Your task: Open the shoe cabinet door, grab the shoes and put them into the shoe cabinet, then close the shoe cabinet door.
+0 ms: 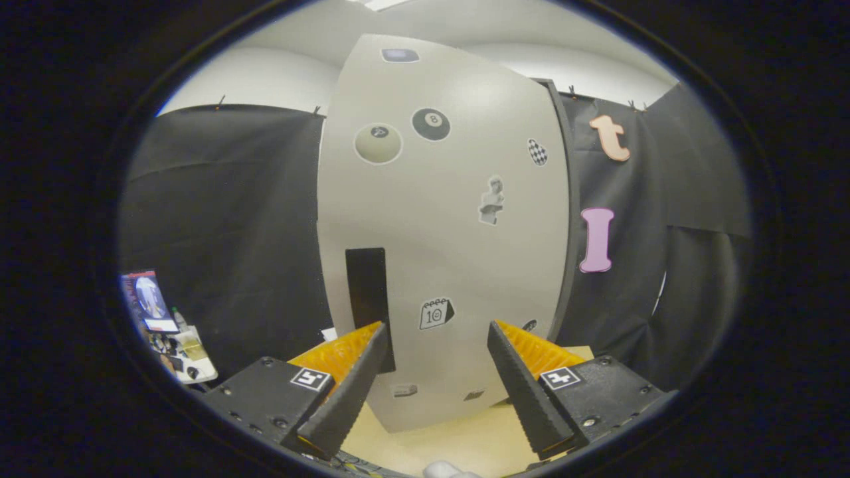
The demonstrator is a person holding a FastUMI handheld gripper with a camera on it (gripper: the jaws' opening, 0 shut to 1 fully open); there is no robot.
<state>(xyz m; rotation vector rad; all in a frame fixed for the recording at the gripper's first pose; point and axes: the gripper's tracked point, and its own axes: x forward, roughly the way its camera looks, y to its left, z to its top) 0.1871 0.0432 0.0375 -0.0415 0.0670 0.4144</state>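
Note:
The shoe cabinet door (451,219) is a tall pale panel with several stickers, standing right ahead of my fingers. A dark upright handle (367,292) runs down its left side, just above the left fingertip. The door looks shut against the dark cabinet edge (564,219) on its right. My gripper (436,326) is open with nothing between its fingers, close to the door's lower half. A bit of a white shoe (443,470) peeks in below the fingers on the light wooden floor (465,445).
Black cloth walls stand to the left and right of the cabinet. A small cluttered stand with a screen (156,312) and bits of gear sits far to the left, low down.

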